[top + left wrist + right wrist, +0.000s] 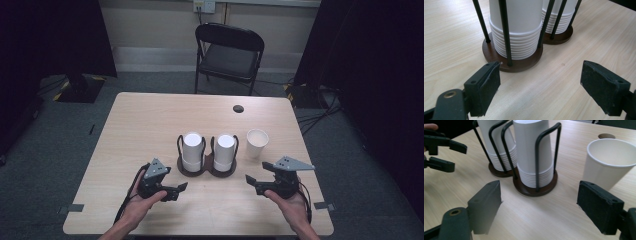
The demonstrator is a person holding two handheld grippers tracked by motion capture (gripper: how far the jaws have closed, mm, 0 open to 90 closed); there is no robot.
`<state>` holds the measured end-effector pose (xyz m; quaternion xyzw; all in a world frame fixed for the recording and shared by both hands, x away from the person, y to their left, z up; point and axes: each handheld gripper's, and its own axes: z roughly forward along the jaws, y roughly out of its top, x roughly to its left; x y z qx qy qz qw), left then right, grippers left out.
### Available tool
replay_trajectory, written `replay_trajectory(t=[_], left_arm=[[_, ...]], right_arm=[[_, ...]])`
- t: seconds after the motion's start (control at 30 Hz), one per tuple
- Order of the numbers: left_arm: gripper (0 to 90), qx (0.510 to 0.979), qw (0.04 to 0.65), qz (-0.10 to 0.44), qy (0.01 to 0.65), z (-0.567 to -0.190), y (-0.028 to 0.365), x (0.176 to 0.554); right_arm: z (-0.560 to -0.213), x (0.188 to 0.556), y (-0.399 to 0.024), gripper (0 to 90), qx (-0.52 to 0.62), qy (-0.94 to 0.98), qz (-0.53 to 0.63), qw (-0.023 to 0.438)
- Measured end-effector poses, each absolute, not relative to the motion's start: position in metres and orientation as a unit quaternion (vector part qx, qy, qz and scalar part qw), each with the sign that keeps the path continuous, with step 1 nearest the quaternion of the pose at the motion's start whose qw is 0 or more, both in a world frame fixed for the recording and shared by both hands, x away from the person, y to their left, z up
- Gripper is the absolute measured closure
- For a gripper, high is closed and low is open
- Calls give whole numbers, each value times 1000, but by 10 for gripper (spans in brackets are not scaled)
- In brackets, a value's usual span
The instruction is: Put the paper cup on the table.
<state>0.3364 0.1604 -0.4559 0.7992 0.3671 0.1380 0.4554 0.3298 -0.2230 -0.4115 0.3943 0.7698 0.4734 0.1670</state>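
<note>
Toward the table's (150,115) right edge, just beyond the right hand-held gripper (251,180), the loose paper cup (257,143) stands upright, mouth up, with the right gripper's spread, empty jaws the nearer pair, so I judge a short reach forward and outward fits. The two-post cup holder (206,170), with its inverted cup stacks (192,150), stands just beside the cup toward the middle, crowding that side, while the left hand-held gripper (181,189), jaws also spread and empty, rests before the holder's left base.
</note>
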Motion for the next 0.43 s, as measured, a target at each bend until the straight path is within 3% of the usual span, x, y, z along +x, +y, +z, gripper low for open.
replay_trajectory(t=[0.43], left_arm=[[161,799,452,141,370,-458,160,336]], right_arm=[[-438,324,-215,169,394,784,458,143]])
